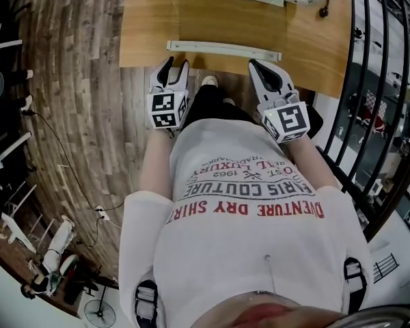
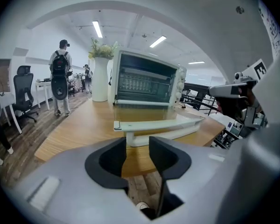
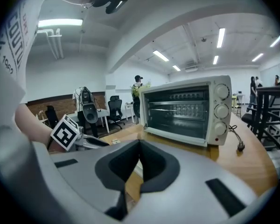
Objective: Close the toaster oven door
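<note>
Left gripper [image 2: 137, 143] jaws apart, right gripper [image 3: 139, 144] jaws together, open oven door [image 2: 154, 124] ahead

- Boxy metal toaster oven [image 3: 186, 111]: pale cream-white shell and knobs, dark inside.
- Flat wooden table [image 1: 147, 26]: warm honey-tan with fine straight grain.
- Plank floor [image 1: 68, 80]: grey-brown, streaked wood grain.
- Plastic left gripper [image 2: 137, 146] and right gripper [image 3: 139, 146]: light grey shells, black jaw pads, black-and-white square markers on their cubes.
- Person's cotton shirt [image 1: 246, 251]: white, with red and dark grey lettering.
- Barred metal railing [image 1: 389, 80]: black.
</note>
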`<act>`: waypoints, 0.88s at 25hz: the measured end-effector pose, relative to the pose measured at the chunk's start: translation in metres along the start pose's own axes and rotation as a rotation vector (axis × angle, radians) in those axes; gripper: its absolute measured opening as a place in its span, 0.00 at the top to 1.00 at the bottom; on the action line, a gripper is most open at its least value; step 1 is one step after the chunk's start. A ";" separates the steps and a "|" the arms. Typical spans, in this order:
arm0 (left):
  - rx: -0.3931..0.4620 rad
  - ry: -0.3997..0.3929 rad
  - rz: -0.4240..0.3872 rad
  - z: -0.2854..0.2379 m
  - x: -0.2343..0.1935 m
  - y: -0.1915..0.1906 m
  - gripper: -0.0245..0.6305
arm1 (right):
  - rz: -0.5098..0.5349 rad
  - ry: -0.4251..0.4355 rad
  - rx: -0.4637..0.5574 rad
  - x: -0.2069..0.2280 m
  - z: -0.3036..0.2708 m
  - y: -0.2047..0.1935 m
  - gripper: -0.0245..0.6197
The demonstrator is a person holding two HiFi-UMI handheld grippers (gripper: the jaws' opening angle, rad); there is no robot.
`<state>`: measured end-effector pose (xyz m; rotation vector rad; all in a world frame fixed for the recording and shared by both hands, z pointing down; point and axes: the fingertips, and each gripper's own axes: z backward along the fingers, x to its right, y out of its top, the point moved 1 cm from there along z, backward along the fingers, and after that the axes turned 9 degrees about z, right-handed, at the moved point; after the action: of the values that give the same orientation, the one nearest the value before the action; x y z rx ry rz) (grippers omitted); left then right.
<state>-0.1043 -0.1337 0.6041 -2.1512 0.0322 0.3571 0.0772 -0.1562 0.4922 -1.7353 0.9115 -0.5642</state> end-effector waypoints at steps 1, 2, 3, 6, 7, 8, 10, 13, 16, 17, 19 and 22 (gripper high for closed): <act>-0.009 -0.003 -0.002 -0.004 -0.002 -0.002 0.72 | 0.002 -0.004 -0.006 0.000 -0.002 -0.001 0.95; -0.016 -0.005 -0.005 -0.008 -0.003 -0.002 0.72 | 0.003 -0.010 -0.013 0.000 -0.004 -0.003 0.95; -0.021 -0.005 -0.006 -0.012 -0.005 -0.002 0.72 | 0.002 -0.016 -0.017 0.001 -0.005 -0.004 0.95; -0.038 -0.002 -0.002 -0.022 -0.011 -0.002 0.72 | 0.000 -0.026 -0.028 0.004 -0.009 -0.007 0.95; -0.048 -0.004 -0.001 -0.025 -0.012 -0.002 0.72 | 0.001 -0.028 -0.032 0.005 -0.010 -0.008 0.95; -0.058 -0.008 -0.002 -0.027 -0.012 -0.002 0.72 | 0.002 -0.030 -0.035 0.006 -0.011 -0.008 0.95; -0.075 -0.017 -0.008 -0.031 -0.013 -0.002 0.72 | 0.003 -0.037 -0.039 0.008 -0.013 -0.008 0.95; -0.077 -0.023 -0.018 -0.037 -0.014 0.001 0.75 | 0.000 -0.047 -0.041 0.009 -0.016 -0.007 0.95; -0.083 -0.025 -0.018 -0.039 -0.015 0.002 0.82 | -0.003 -0.054 -0.042 0.008 -0.018 -0.007 0.95; -0.082 -0.028 -0.015 -0.039 -0.014 0.003 0.82 | -0.003 -0.057 -0.042 0.008 -0.018 -0.007 0.95; -0.077 -0.032 -0.017 -0.039 -0.013 0.003 0.83 | -0.002 -0.064 -0.041 0.009 -0.017 -0.007 0.95; -0.088 -0.024 -0.028 -0.036 -0.014 0.001 0.83 | -0.003 -0.063 -0.036 0.004 -0.018 -0.006 0.95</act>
<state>-0.1095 -0.1647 0.6260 -2.2317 -0.0275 0.3749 0.0682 -0.1693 0.5034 -1.7768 0.8795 -0.4945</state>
